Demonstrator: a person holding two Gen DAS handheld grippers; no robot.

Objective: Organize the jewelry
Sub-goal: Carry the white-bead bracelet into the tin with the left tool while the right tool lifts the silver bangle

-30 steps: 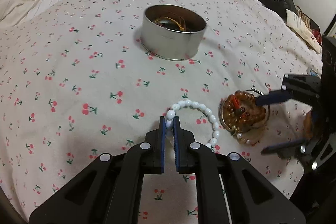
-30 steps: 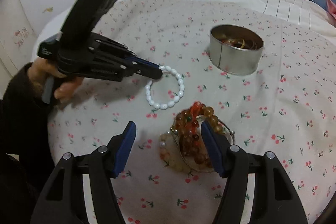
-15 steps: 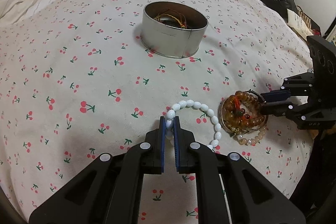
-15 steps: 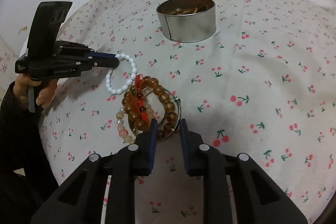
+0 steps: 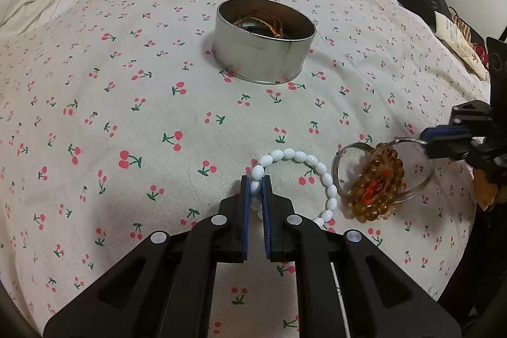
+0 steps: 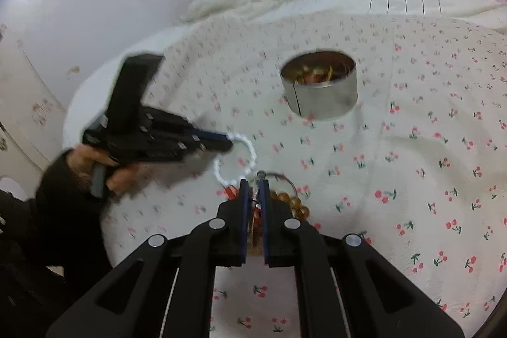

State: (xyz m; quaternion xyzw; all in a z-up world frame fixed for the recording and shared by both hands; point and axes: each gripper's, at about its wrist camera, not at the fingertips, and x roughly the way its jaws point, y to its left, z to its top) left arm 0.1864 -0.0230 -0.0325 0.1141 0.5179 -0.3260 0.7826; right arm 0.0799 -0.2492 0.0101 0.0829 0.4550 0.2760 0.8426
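1. Your left gripper (image 5: 256, 186) sits low over the bedspread (image 5: 126, 103), pointing toward the tin (image 5: 264, 53), fingers pinched on the white bracelet (image 5: 298, 154).
2. That bracelet lies flat in a loop of oval beads, its near-left edge caught between your pads.
3. Your right gripper (image 6: 253, 195) reaches in level from the right, fingers squeezed onto the thin bangle (image 5: 348, 148).
4. The bangle is tilted up off the cloth, and the amber beads (image 5: 377, 189) with red thread hang bunched inside it, just beside the white loop.
5. The tin stands upright well beyond both, with gold cord and beads inside.
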